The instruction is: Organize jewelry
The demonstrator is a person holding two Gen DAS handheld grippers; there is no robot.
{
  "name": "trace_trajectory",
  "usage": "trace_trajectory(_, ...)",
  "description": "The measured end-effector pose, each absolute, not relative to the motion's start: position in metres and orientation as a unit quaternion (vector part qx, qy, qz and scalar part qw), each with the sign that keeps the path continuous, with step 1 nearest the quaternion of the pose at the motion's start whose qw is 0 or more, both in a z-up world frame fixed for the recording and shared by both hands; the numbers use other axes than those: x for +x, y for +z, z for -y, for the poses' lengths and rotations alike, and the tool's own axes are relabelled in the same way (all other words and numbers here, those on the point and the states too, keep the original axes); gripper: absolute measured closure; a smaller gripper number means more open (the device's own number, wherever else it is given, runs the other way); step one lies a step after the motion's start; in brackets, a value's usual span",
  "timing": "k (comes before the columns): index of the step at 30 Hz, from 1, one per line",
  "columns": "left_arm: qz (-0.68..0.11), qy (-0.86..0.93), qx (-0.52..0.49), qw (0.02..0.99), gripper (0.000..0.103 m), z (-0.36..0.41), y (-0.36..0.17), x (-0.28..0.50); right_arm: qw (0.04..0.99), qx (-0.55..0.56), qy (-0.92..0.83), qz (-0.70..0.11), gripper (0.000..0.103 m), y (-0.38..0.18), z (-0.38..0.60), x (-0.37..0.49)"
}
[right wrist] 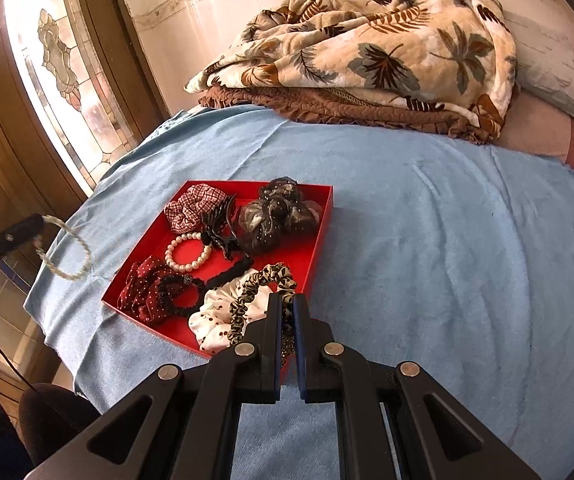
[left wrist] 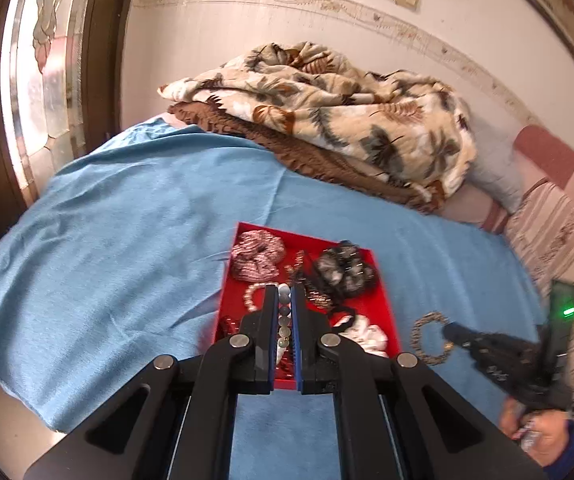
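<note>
A red tray (right wrist: 319, 232) of hair ties and jewelry lies on a blue cloth (right wrist: 427, 240). It holds a plaid scrunchie (right wrist: 195, 204), a pearl bracelet (right wrist: 187, 256), black net scrunchies (right wrist: 275, 216), a red dotted scrunchie (right wrist: 143, 288) and a white dotted one (right wrist: 215, 320). My left gripper (left wrist: 285, 292) is shut on a pale beaded bracelet (left wrist: 284, 316) above the tray (left wrist: 383, 300); the bracelet also shows in the right wrist view (right wrist: 67, 248). My right gripper (right wrist: 285, 300) is shut on a leopard-print scrunchie (right wrist: 263, 284) at the tray's near corner; the scrunchie also shows in the left wrist view (left wrist: 431, 338).
A folded leaf-print blanket (right wrist: 387, 48) on a brown quilt (right wrist: 327, 108) lies at the far side of the bed. A stained-glass door (right wrist: 59, 80) stands to the left. A striped cushion (left wrist: 559, 220) lies at the right.
</note>
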State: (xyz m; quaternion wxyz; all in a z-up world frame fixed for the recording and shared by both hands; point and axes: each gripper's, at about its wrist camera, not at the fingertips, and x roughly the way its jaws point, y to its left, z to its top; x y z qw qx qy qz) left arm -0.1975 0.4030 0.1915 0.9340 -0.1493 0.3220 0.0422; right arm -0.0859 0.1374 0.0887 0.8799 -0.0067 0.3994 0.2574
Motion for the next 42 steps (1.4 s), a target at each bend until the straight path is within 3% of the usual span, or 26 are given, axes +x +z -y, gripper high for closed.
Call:
trace_trajectory(6, -0.309, 0.001, -0.185, 0.933, 0.097, -0.409, 0.21, -0.209, 0.882, 0.011, 0.254, -0.397, 0.097, 0.09, -0.118, -0.089)
trace_trajectory(13, -0.32, 0.015, -0.135, 0.937, 0.097, -0.381, 0.22, -0.202, 0.89, 0.029, 0.234, -0.389, 0.097, 0.091, -0.088, -0.089)
trace_trajectory(29, -0.335, 0.02, -0.054, 0.94, 0.097, -0.314, 0.2, -0.152, 0.898, 0.019, 0.21, -0.385, 0.097, 0.092, -0.07, -0.093)
trace_trajectory(42, -0.351, 0.013, -0.044, 0.935, 0.097, -0.315, 0.173, -0.113, 0.89, 0.0, 0.225, -0.396, 0.097, 0.093, -0.107, -0.084)
